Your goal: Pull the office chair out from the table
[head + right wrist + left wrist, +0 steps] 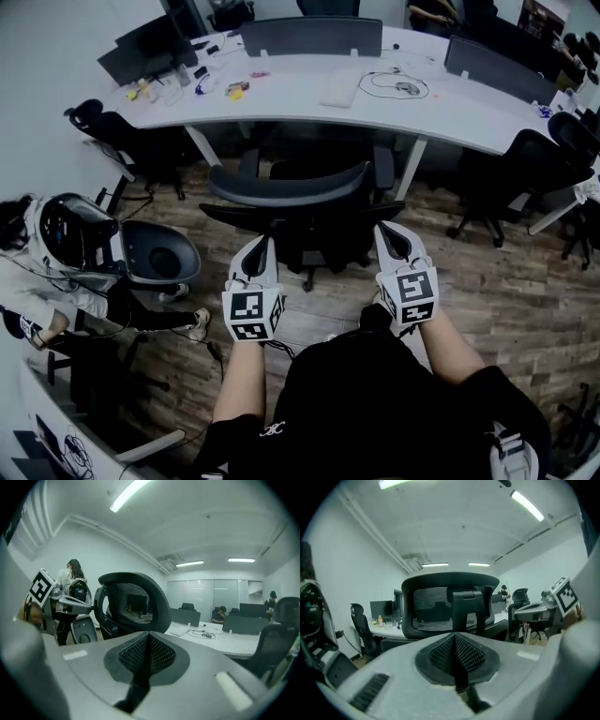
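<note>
Left gripper [264, 246], right gripper [387, 232]: jaws closed together, empty. Chair [291, 187] seat hidden behind backrest; contact unclear.

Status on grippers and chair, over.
Left hand-held gripper shut, empty. Right hand-held gripper shut, empty. Black mesh office chair at white table, ungripped. Nothing between.

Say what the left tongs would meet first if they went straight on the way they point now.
Most likely the mesh back of the office chair. It stands dead ahead of the shut, empty left tongs, with nothing visible in between. The head view suggests a short gap, but the depth is hard to judge.
</note>
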Demonstrator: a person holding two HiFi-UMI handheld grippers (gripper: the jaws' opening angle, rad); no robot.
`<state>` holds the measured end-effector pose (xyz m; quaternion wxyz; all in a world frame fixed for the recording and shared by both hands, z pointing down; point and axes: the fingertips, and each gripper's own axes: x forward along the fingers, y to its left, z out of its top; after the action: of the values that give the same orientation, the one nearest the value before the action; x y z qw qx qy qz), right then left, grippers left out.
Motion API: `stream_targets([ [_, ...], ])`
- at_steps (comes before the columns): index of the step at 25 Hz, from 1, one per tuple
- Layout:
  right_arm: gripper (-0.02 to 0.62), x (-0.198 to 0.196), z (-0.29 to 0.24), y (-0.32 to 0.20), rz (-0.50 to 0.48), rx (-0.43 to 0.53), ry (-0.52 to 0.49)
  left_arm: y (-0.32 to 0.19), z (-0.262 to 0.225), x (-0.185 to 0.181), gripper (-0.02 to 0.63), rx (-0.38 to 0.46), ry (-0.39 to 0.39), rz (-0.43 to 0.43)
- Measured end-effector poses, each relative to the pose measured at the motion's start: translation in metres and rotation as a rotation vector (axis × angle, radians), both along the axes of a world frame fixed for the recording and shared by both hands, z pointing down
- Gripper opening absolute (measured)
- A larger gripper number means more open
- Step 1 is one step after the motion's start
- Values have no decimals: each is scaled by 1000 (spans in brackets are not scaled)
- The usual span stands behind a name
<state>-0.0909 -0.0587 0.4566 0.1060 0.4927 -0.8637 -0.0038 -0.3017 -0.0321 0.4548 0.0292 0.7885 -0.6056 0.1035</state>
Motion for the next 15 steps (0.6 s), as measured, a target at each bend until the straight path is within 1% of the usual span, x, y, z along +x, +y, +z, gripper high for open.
stream_targets([
  [2, 6, -8, -1, 4, 0, -10, -36, 5, -2, 7, 9, -14, 36, -8],
  [5, 6, -13, 0, 8, -4, -19, -54, 7, -3, 12, 11, -34, 55, -16],
  [8, 6, -10, -2, 8, 6, -20, -64, 7, -5, 12, 11, -35, 47, -20],
  [12, 6, -6, -1, 6, 28, -23, -72, 7, -3, 12, 11, -41, 59, -22],
  [15, 6, -5, 0, 5, 38, -27, -73, 7, -1, 16, 11, -45, 45, -11],
])
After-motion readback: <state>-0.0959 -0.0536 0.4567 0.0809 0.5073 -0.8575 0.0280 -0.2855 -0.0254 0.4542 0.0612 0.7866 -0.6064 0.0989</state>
